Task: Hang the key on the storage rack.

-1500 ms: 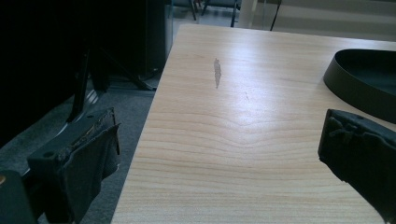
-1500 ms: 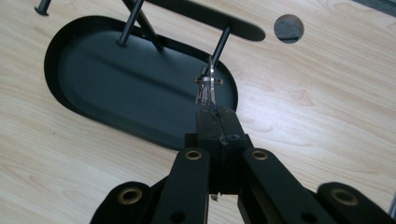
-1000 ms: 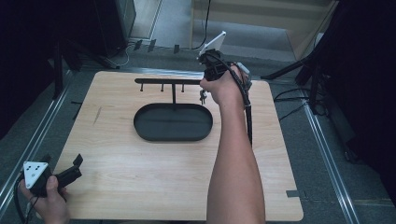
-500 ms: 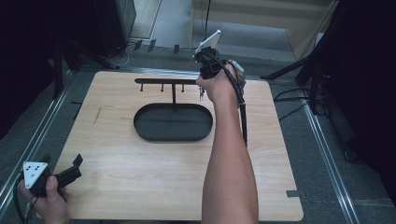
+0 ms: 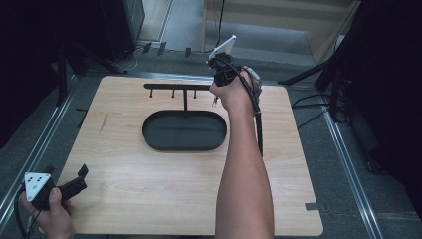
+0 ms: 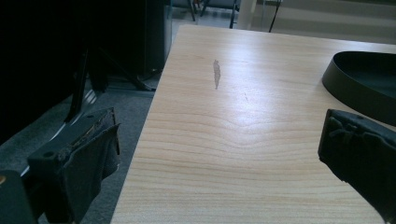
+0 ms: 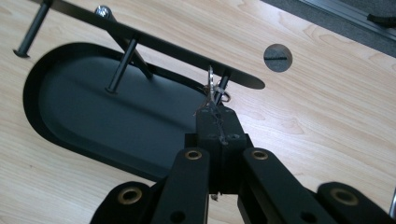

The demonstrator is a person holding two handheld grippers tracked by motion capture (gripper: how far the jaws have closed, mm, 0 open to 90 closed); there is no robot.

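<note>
A black stand has an oval tray (image 5: 184, 130) (image 7: 116, 116) as its base and a thin crossbar (image 5: 174, 86) (image 7: 154, 44) with short pegs hanging from it. My right gripper (image 5: 215, 101) (image 7: 215, 114) is at the bar's right end, shut on a small silver metal ring with a thin wire (image 7: 211, 86). The ring is right at the rightmost peg (image 7: 224, 83); I cannot tell whether it hangs on it. My left gripper (image 5: 67, 172) (image 6: 219, 158) stands open over the table's near left corner, holding nothing.
The wooden table (image 5: 149, 189) has a round cable hole (image 7: 278, 57) beyond the bar's right end and a small grey scuff (image 6: 216, 73) on its left side. Dark stands and cables (image 5: 318, 107) lie on the floor around the table.
My right gripper has shifted slightly left and away from me, closer to the bar's right end. The left gripper has not moved.
</note>
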